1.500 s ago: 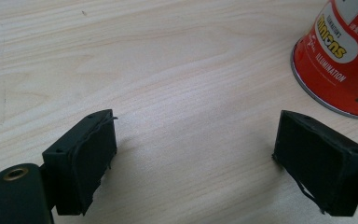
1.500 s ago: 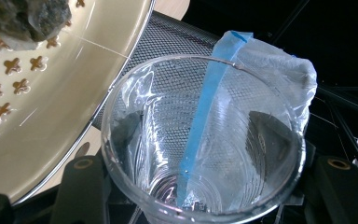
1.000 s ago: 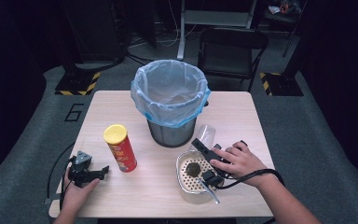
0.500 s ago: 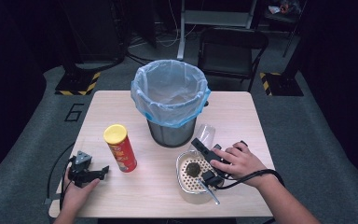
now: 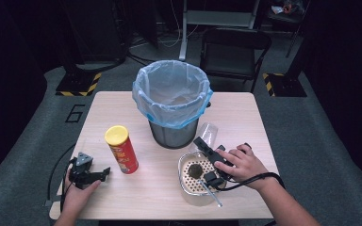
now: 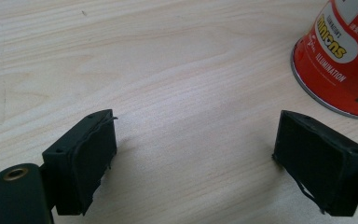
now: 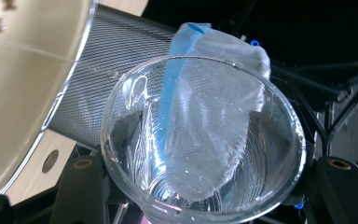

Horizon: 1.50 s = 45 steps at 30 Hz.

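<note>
From above the near edge we look forward and down over the whole table (image 5: 245,108), the mesh bin (image 5: 172,134) mid-frame. Left of the bin, our left gripper view sits close over bare tabletop. Our right gripper view faces the bin's wall (image 7: 116,56) closely, shared with the high view.

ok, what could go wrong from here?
The right gripper holds a thin clear cup close beside the mesh bin; squeezing could crush it, or it could knock the bin. The hand hangs over the strainer bowl and its spoon, which a sweep could drag off.
</note>
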Tool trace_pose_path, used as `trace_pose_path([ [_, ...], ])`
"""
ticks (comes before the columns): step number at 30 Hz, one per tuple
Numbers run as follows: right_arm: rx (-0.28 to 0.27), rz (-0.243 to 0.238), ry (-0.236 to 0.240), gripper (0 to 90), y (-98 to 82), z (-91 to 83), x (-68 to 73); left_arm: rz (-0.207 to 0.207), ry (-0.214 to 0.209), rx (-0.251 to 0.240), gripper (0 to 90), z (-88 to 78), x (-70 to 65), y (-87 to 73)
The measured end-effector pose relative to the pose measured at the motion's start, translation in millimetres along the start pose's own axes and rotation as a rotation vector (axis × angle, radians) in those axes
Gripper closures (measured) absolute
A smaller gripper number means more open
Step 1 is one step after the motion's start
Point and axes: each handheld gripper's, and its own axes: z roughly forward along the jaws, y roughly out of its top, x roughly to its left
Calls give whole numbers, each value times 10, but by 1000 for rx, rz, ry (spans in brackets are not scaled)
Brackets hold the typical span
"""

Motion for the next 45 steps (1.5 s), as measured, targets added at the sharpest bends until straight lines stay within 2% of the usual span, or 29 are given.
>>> trace_pose_path([
  [2, -2, 38, -6, 374, -2, 2, -5, 0, 0, 0, 125, 0, 0, 0],
  [3, 2, 87, -9, 374, -5, 0, 5, 0, 0, 0, 125, 0, 0, 0],
  [5, 4, 128, -41, 374, -6, -3, -4, 0, 0, 0, 125, 0, 0, 0],
  [9, 7, 233, -47, 373, -24, 5, -33, 0, 0, 0, 124, 0, 0, 0],
  [11, 6, 300, -50, 373, -39, 5, -55, 0, 0, 0, 125, 0, 0, 0],
  [12, -4, 358, -36, 373, -48, 8, -63, 0, 0, 0, 125, 0, 0, 0],
  [13, -5, 434, -36, 372, -65, 3, -88, -1, 0, 0, 125, 0, 0, 0],
  [15, -5, 616, -22, 371, -113, -9, -132, 1, 1, 0, 125, 0, 1, 0],
  [18, -33, 920, -15, 370, -225, -22, -184, 0, 0, 0, 125, 0, -1, 0],
  [19, -42, 984, -15, 370, -260, -25, -196, 0, 0, 0, 125, 0, -1, 0],
  [20, -59, 1071, -12, 369, -307, -23, -211, 0, 0, 0, 125, 0, 0, 0],
  [21, -89, 1190, 0, 368, -368, -21, -223, 0, 0, 0, 125, 0, -1, 0],
  [22, -109, 1267, 25, 368, -400, -20, -228, -1, 0, 0, 125, 0, -1, 0],
  [23, -127, 1378, 48, 368, -448, -12, -230, 1, 0, 0, 125, 0, 0, 0],
  [26, -168, 1585, 103, 367, -551, 6, -227, 0, 0, 0, 125, 0, -1, 0],
  [27, -190, 1675, 127, 366, -602, 13, -218, 2, 1, -2, 125, 1, 1, 0],
  [28, -206, 1746, 143, 366, -638, 20, -203, 0, 0, 0, 125, 0, 0, 0],
  [29, -240, 1810, 159, 366, -683, 37, -188, 0, 0, 0, 125, 0, -1, 0],
  [31, -275, 1944, 195, 366, -746, 40, -153, -1, 0, 0, 125, 0, -1, 0],
  [33, -292, 2017, 216, 367, -788, 37, -135, -2, 0, 0, 125, 0, -2, -1],
  [37, -300, 2072, 241, 367, -845, 20, -132, -2, 0, 0, 125, 0, -2, -1],
  [45, -278, 2052, 277, 365, -902, -7, -248, -2, 0, -1, 124, 1, -3, -1],
])
